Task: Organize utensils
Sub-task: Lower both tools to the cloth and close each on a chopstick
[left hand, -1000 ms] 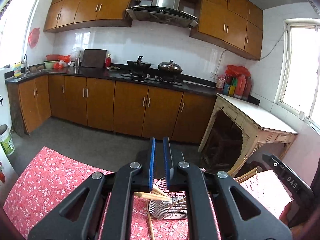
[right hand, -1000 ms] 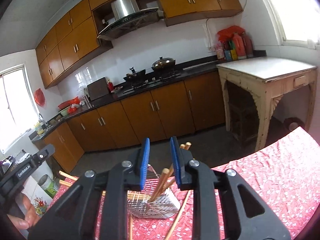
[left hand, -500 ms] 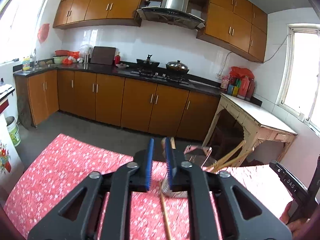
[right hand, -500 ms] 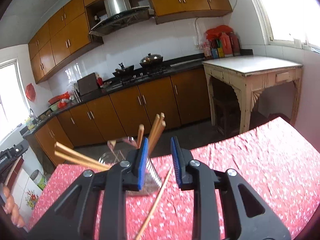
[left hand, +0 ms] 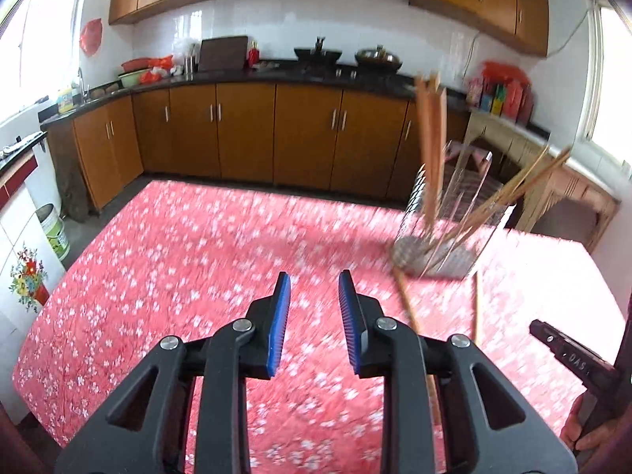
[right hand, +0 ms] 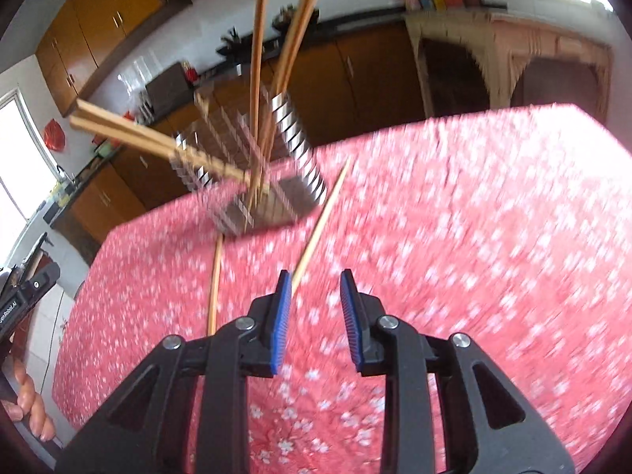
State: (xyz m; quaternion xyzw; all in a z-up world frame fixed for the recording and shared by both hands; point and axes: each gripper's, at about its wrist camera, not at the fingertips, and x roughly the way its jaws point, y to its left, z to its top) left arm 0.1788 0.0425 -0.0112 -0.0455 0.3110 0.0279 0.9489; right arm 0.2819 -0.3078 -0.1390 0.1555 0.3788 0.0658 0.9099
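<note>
Both claws have dropped a good way toward the desk (left hand: 158, 276) since the earlier frames, and the left claw (left hand: 314, 288) has just been spreading its jaws from nearly closed, with nothing between them. Right claw (right hand: 316, 288) has crept a touch wider too, also released and empty. Everything's motion-blurred, so take the details loosely. The wire holder (right hand: 256, 181) stands up-frame in the right view with several chopsticks already leaning in it, and it sits at the right of the left view. Two loose chopsticks (right hand: 320, 221) lie on the red floral cloth between the holder and my right claw; one runs almost up to the left pad. I reckon the step is grabbing that one, so I'd line the jaws across the stick, come down low and pinch near the middle so it doesn't swing. Main nuisance: the sticks splaying out of the holder toward upper left, easy to clip. Kitchen cabinets (left hand: 245, 130) behind are well apart.
</note>
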